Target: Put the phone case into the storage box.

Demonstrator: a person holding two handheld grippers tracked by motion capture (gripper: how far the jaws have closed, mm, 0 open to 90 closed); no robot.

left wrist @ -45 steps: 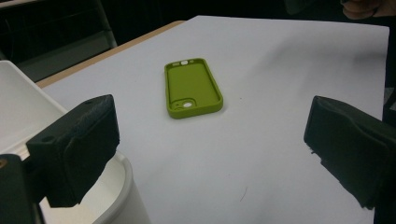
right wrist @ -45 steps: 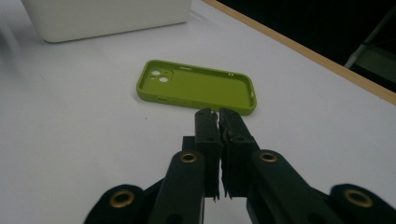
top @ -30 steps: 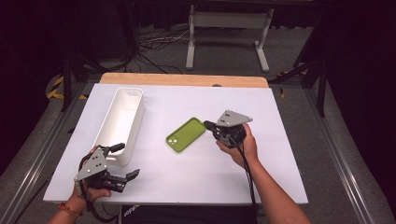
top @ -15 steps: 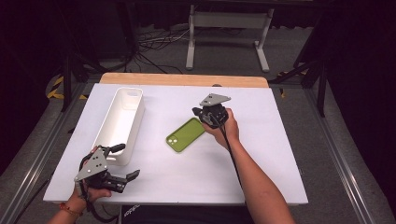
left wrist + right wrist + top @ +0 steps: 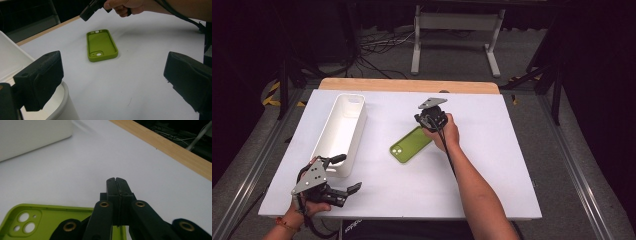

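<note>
Bin (image 5: 341, 131) seemingly bare inside, green case (image 5: 411, 144) outside

The right gripper (image 5: 428, 118) has moved across the desk (image 5: 512, 165) over the last second. It first stood to the right of the green phone case (image 5: 411, 144), near that case's far end. Half a second ago it was at the case's upper end. It now sits further toward the far side of the desk, just past the case's far right corner. The right hand (image 5: 443, 131) and forearm have stretched forward with it and now reach further up the desk. In the right gripper view its jaws are pressed together with nothing between them.
</note>
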